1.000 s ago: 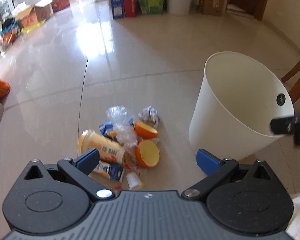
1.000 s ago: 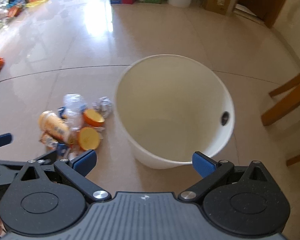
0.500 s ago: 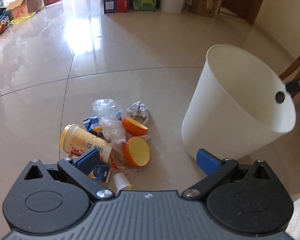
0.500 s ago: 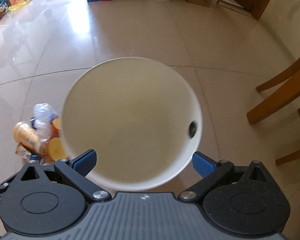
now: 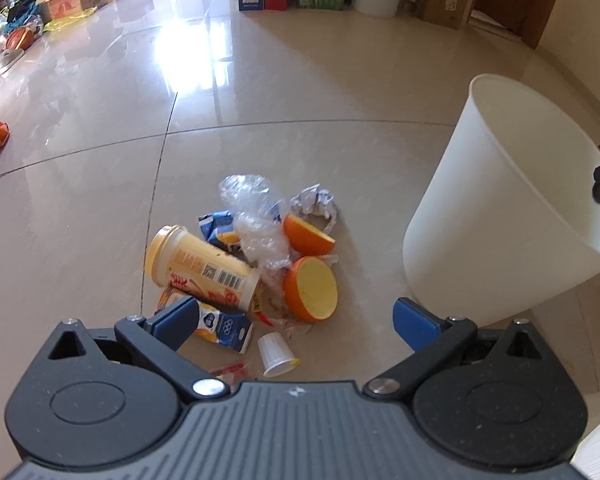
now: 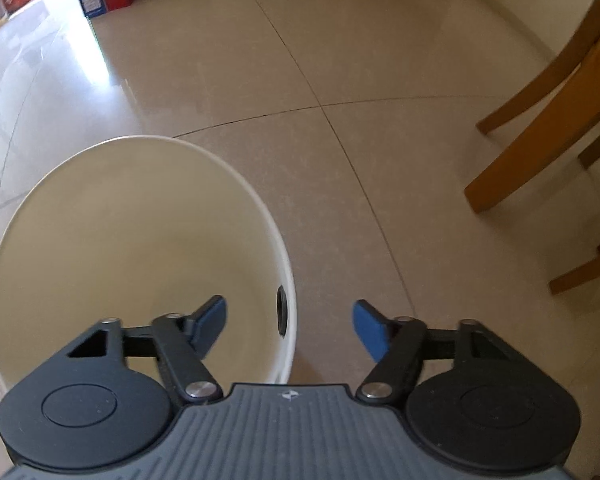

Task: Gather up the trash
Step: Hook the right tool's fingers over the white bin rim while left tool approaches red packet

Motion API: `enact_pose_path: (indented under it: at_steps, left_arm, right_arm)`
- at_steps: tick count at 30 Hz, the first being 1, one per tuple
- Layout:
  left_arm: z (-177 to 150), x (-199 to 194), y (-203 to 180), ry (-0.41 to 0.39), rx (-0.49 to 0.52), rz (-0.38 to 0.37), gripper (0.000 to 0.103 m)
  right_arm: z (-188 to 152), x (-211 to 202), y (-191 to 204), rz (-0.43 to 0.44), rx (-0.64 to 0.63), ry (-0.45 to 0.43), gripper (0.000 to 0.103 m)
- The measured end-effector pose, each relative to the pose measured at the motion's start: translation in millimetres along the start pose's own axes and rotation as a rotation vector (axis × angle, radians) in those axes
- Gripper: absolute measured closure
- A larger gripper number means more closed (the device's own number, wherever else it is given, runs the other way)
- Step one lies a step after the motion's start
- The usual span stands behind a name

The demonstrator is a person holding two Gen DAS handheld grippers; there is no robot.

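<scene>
Presently, item by item:

White plastic waste bin: stood on the beige tiled floor, tilted in the left wrist view, its inside seen bare as far as it shows. Nothing has been collected yet, by that evidence.

Right gripper: its jaws are closing astride the bin's near rim beside the small round hole, one blue pad inside the wall and one outside. The pads are not yet seen pressing on the wall, so no grip is recorded.

Left gripper: spread wide and empty, held above the near edge of the litter.

Litter heap, just beside the bin on the floor, all pieces untouched:
- yellow plastic drink cup with barcode label, lying on its side;
- crumpled clear plastic bottle;
- two orange halves, one cut face up;
- ball of crumpled white paper;
- flattened blue and white carton;
- small white paper cup, tipped over.

Progress is judged at the very start: the bin is being secured, and every piece is left to be lifted in.
</scene>
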State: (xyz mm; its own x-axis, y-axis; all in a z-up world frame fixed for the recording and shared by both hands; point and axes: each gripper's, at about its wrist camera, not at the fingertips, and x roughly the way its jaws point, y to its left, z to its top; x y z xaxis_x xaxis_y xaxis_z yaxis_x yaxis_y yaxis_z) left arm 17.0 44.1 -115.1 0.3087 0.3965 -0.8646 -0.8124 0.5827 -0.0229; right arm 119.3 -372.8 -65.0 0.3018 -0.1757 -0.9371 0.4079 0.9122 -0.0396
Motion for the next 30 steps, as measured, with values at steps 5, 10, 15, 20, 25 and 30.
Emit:
enact_pose_path:
  at_steps: [5,10,15,20,25,30]
  left_arm:
    - [-4.1,7.1,3.9,0.008,-0.021,0.017,0.001]
    - [-7.4,13.3,8.7,0.017,-0.04,0.018,0.001]
    - [-12.7,18.7,9.8,0.025,-0.045,0.041,0.001]
    - [-19.1,23.4,13.9,0.013,-0.096,0.089,0.001]
    - [-40.7,30.7,25.0,0.011,-0.082,0.102,0.001]
    - [-85.7,47.3,35.1,0.062,-0.086,0.114,0.001]
  right_arm:
    - [3.0,18.4,-1.7,-0.011,0.009,0.04,0.06]
    - [6.4,25.0,1.5,-0.008,0.012,0.06,0.089]
    - [13.5,24.6,9.5,-0.04,-0.026,0.03,0.086]
    - [20.9,28.6,8.3,-0.046,-0.045,0.015,0.085]
    - [18.9,27.0,13.4,-0.061,-0.095,0.007,0.084]
    - [20.0,27.0,10.6,-0.05,-0.093,0.007,0.084]
